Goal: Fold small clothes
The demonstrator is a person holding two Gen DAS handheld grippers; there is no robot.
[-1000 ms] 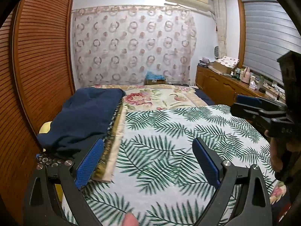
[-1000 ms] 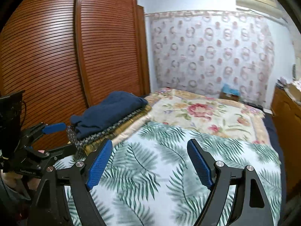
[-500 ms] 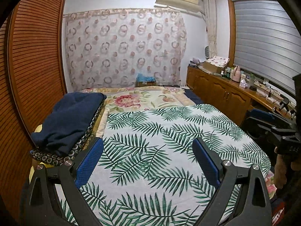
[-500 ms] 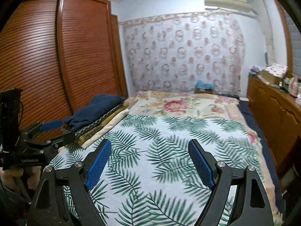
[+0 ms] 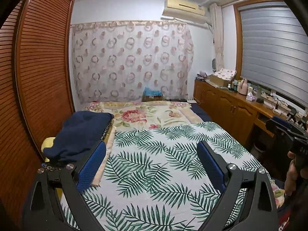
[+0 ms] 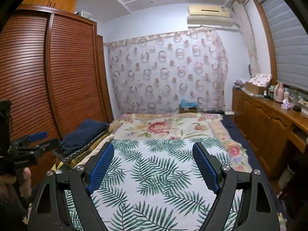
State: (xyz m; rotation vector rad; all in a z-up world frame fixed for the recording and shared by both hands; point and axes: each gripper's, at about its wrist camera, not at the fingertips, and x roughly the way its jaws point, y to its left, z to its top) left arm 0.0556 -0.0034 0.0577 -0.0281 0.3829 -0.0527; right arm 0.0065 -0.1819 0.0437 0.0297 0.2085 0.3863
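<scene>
A folded dark blue garment (image 5: 82, 132) lies on a stack of folded cloth at the bed's left edge; it also shows in the right wrist view (image 6: 84, 133). My left gripper (image 5: 152, 163) is open and empty, held above the palm-leaf sheet (image 5: 154, 165), with the garment just left of its left finger. My right gripper (image 6: 154, 165) is open and empty above the same sheet (image 6: 154, 173). Each gripper shows at the edge of the other's view: the right gripper at the right side (image 5: 286, 132), the left gripper at the left side (image 6: 30, 144).
A floral blanket (image 5: 146, 115) covers the far half of the bed. A slatted wooden wardrobe (image 5: 38, 77) runs along the left. A wooden cabinet (image 5: 227, 105) with bottles and boxes stands on the right under the window. A curtain (image 5: 130, 63) hangs behind the bed.
Both grippers have risen and pulled back from the bed, so more of the room and ceiling shows. Both stay open and empty. The blue garment has not moved.
</scene>
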